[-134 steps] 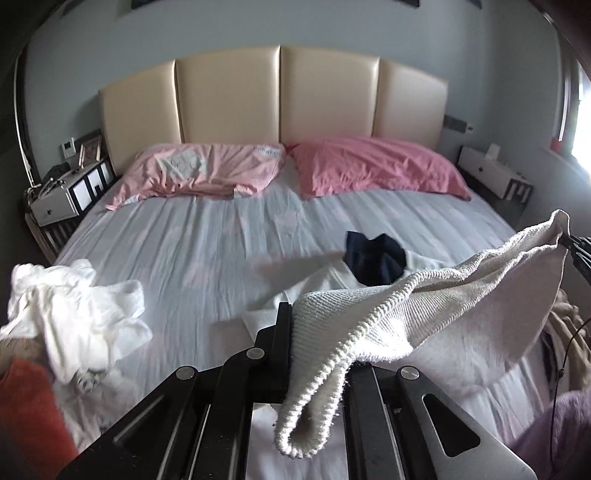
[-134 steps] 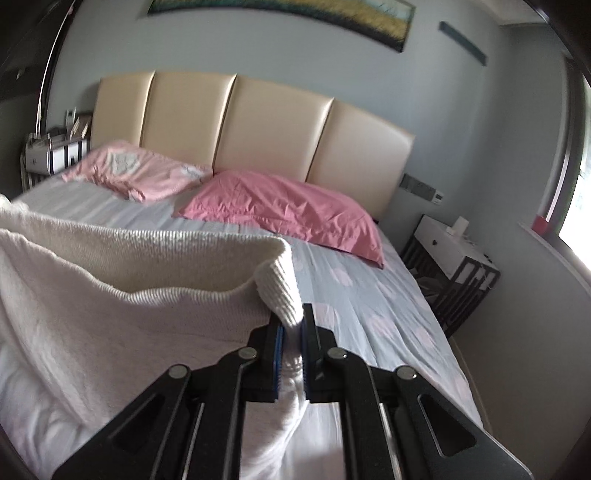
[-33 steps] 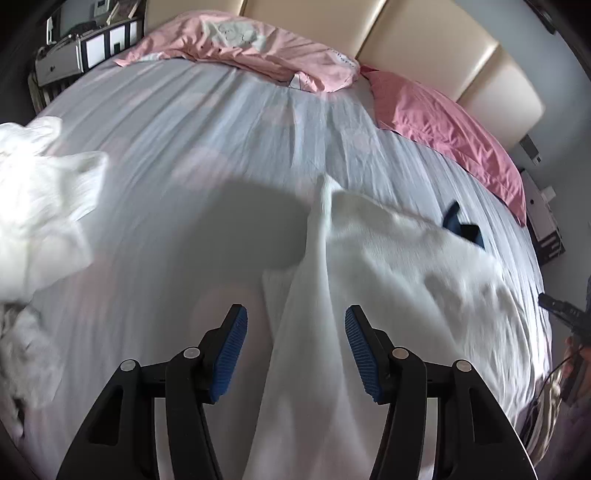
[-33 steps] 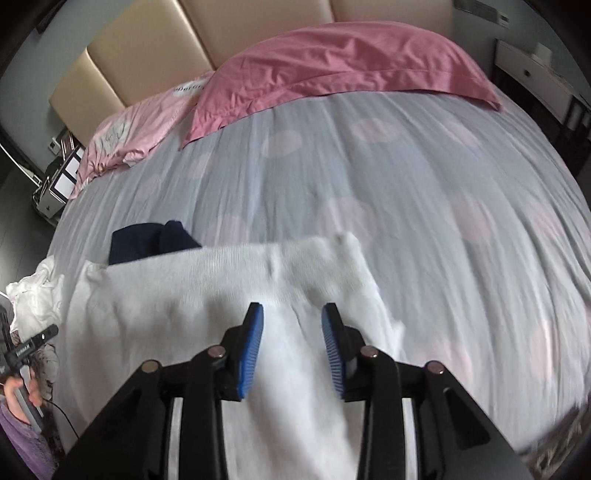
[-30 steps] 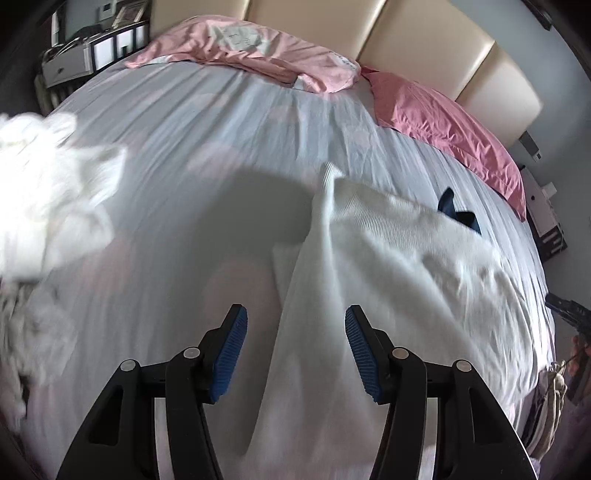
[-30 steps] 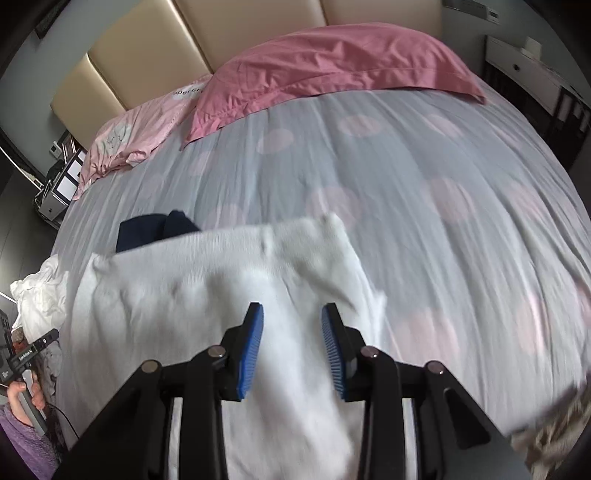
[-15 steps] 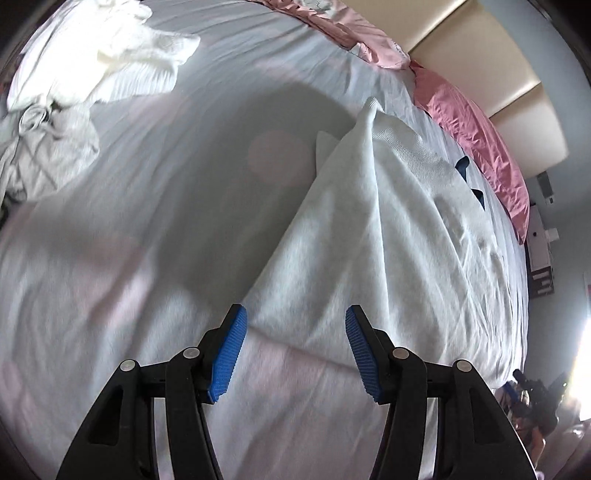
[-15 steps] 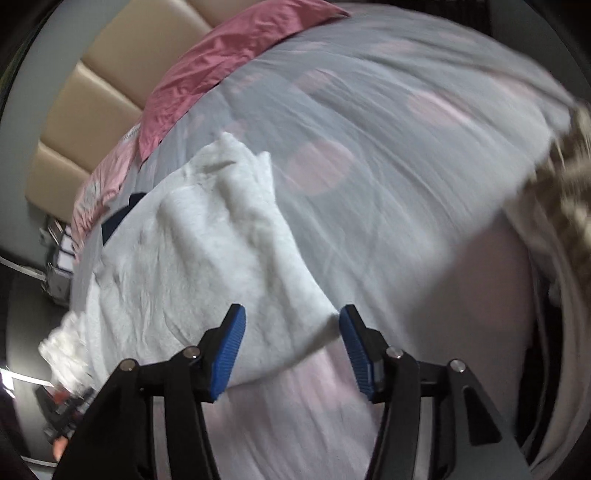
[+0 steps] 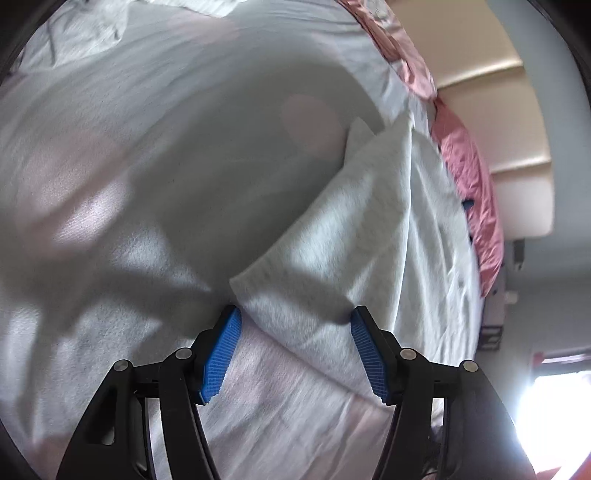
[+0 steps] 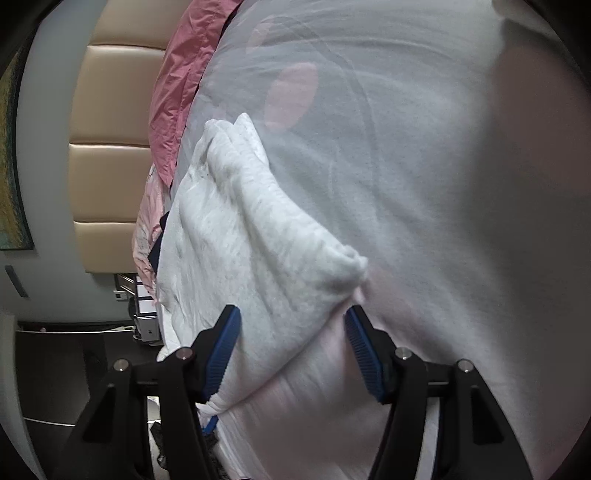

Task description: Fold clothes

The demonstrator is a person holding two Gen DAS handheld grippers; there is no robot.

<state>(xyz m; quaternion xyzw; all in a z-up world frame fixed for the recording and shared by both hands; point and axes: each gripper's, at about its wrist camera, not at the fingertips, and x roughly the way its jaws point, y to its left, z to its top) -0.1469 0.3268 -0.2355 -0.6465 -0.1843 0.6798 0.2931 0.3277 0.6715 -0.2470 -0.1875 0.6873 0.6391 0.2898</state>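
A white knit sweater (image 9: 369, 229) lies spread on the pale bedsheet (image 9: 129, 166). In the left wrist view its near corner sits between the blue pads of my left gripper (image 9: 295, 328), whose jaws are opening and do not press the cloth. In the right wrist view the same sweater (image 10: 251, 236) has its bunched right corner between the pads of my right gripper (image 10: 291, 326). Those jaws are opening too, and stand apart from the fabric. A dark navy garment (image 10: 157, 243) peeks out from under the sweater's far edge.
Pink pillows (image 9: 469, 173) and a beige padded headboard (image 9: 517, 129) line the head of the bed. A heap of white clothes (image 9: 92, 22) lies at the far left of the mattress. A nightstand (image 10: 142, 306) stands beside the bed.
Both grippers let go of the sweater, which now lies on the bed. Both hands sank towards its near corners and rolled, and the right jaws spread wider.
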